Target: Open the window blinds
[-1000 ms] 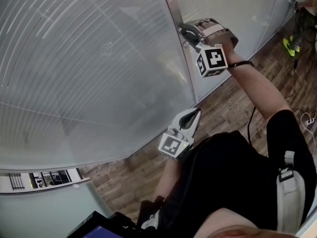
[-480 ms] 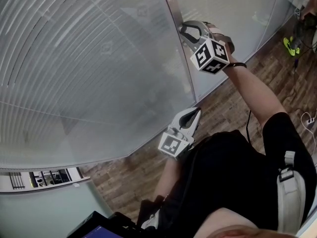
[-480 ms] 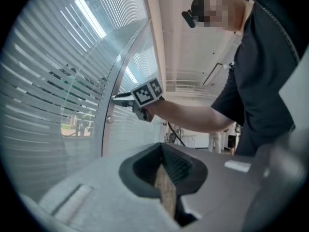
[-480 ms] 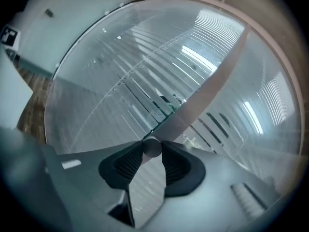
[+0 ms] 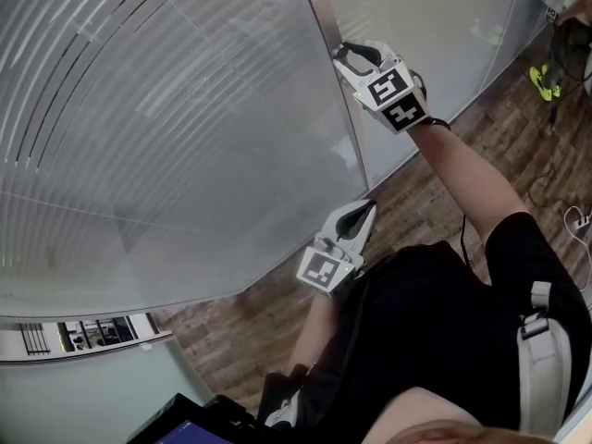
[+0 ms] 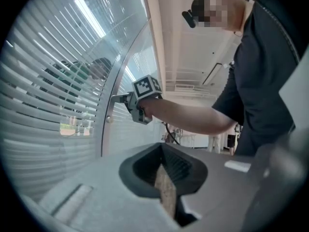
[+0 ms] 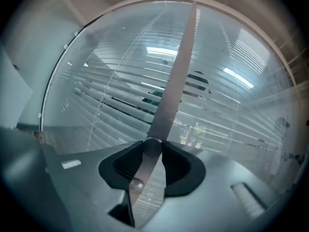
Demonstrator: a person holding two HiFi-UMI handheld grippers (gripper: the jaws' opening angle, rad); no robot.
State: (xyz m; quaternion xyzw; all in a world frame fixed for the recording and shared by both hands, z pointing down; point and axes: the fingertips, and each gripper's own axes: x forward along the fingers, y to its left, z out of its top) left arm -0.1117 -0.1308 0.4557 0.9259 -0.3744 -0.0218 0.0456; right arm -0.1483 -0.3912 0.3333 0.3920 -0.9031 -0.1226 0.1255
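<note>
Blinds (image 5: 166,137): a wide run of slats behind the glass, filling the pane left of the frame post (image 5: 319,7). A further pane lies right of the post.
Slat axis: each slat runs long and level, crosswise to the upright post. In the left gripper view the slats are angled enough that daylight and some green show through the gaps.
Knob (image 7: 153,147): small and round, set on the post's face and sticking out toward the person.
Right tool (image 5: 347,58): points at the post, roughly level. Its jaws are partly closed and pinch the knob between the pads.
Right arm (image 5: 462,174): raised and stretched forward to the post, nearly straight. The marker cube (image 5: 393,100) sits on the tool's back end, on the side away from the post.
Left tool (image 5: 367,209): jaws pressed together with nothing between them.
Left arm: bent and kept close to the body. The tool is held lower down than the right tool, near the post's foot, tips aimed at the glass and clear of it.
Floor (image 5: 416,202): wood planks along the base of the post and panes.
</note>
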